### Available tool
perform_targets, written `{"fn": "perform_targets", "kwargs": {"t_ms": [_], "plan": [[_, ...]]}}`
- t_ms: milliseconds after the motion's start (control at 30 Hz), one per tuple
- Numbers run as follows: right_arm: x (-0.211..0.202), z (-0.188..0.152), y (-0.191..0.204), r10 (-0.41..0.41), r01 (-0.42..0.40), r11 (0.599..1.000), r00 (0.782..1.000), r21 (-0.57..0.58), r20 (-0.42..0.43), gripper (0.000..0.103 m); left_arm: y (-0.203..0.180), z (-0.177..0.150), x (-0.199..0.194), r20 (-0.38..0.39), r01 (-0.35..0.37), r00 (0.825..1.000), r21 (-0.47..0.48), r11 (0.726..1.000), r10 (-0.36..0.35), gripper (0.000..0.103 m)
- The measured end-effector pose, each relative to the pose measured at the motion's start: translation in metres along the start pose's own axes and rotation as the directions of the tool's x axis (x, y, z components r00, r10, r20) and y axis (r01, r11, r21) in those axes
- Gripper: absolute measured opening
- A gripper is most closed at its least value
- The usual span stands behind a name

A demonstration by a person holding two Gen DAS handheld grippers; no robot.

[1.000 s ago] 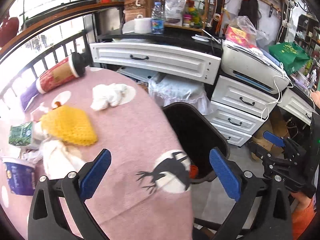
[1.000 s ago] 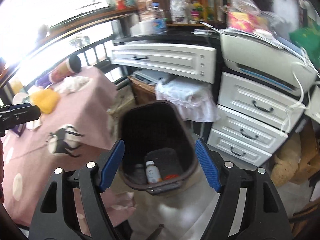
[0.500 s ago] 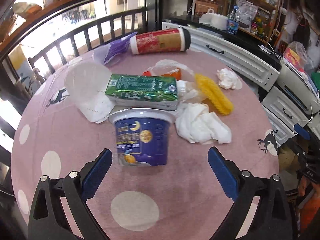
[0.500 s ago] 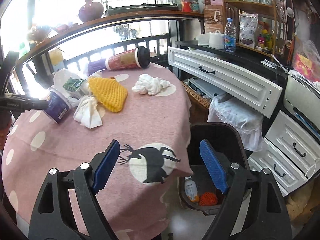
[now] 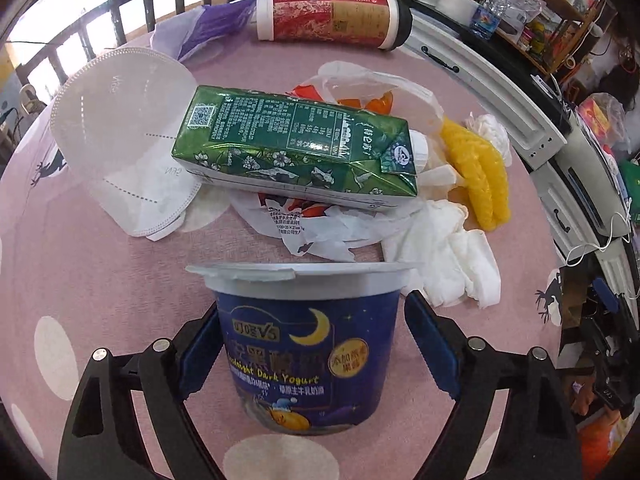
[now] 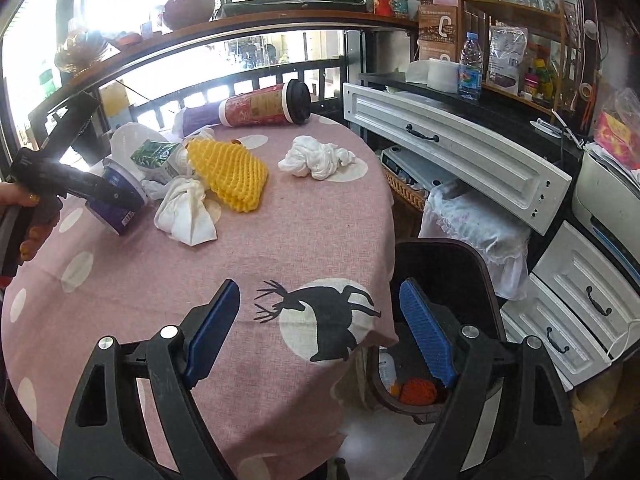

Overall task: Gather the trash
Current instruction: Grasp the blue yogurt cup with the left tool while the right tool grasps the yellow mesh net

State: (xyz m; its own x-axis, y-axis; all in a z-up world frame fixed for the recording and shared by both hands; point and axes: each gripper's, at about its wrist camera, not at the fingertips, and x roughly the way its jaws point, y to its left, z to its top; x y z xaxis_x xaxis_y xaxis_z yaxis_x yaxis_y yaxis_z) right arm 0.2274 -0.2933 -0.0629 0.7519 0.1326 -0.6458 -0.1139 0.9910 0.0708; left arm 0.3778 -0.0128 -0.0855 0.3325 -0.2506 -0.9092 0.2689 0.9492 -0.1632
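The yogurt cup [image 5: 308, 352], dark blue with a moon print and a partly peeled foil lid, lies tilted on the pink table [image 5: 100, 272] between the left gripper's [image 5: 310, 344] closing jaws, while the right gripper's [image 6: 320, 332] jaws stand spread and empty.

A round table in a pink cloth [image 6: 240, 264] holds litter: a yellow foam net [image 6: 228, 174], crumpled white tissues [image 6: 316, 158], a red cup lying on its side [image 6: 264, 106]. The right gripper [image 6: 320, 332], jaws apart and empty, hovers over the table's edge above a dark bin [image 6: 460, 280].
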Motion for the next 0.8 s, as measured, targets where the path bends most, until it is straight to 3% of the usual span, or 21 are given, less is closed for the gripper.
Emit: {"fn": "perform_targets", "kwargs": {"t_ms": [67,233,367,533,700,800], "plan": [[0.002,0.002,0.003,0.004,-0.004,1.0,1.0,-0.007,-0.004,0.082,0.004,0.0,0.002,0.002,0.012,1.0,-0.017,1.0,-0.012,0.071],[0.012,0.011,0.016,0.052,-0.052,0.998,0.999,-0.034,-0.013,0.082,0.021,-0.009,-0.007,0.053,0.07,0.996,-0.093,0.993,-0.065,0.069],[0.023,0.028,0.034,0.101,-0.101,0.991,0.995,-0.087,-0.013,0.082,0.023,-0.026,-0.025,0.138,0.019,0.99,-0.087,0.996,-0.007,0.069],[0.047,0.051,0.06,0.159,-0.164,0.976,0.986,-0.143,-0.045,0.081,0.022,-0.048,-0.046,0.224,0.022,0.975,-0.116,0.993,0.005,0.069],[0.071,0.075,0.083,0.154,-0.164,0.963,0.986,-0.214,-0.063,0.077,0.007,-0.066,-0.065,0.31,-0.036,0.948,-0.106,0.994,0.067,0.069],[0.088,0.082,0.089,0.125,-0.14,0.96,0.989,-0.244,-0.075,0.072,0.006,-0.073,-0.072,0.337,-0.027,0.939,-0.117,0.993,0.065,0.069]]}}
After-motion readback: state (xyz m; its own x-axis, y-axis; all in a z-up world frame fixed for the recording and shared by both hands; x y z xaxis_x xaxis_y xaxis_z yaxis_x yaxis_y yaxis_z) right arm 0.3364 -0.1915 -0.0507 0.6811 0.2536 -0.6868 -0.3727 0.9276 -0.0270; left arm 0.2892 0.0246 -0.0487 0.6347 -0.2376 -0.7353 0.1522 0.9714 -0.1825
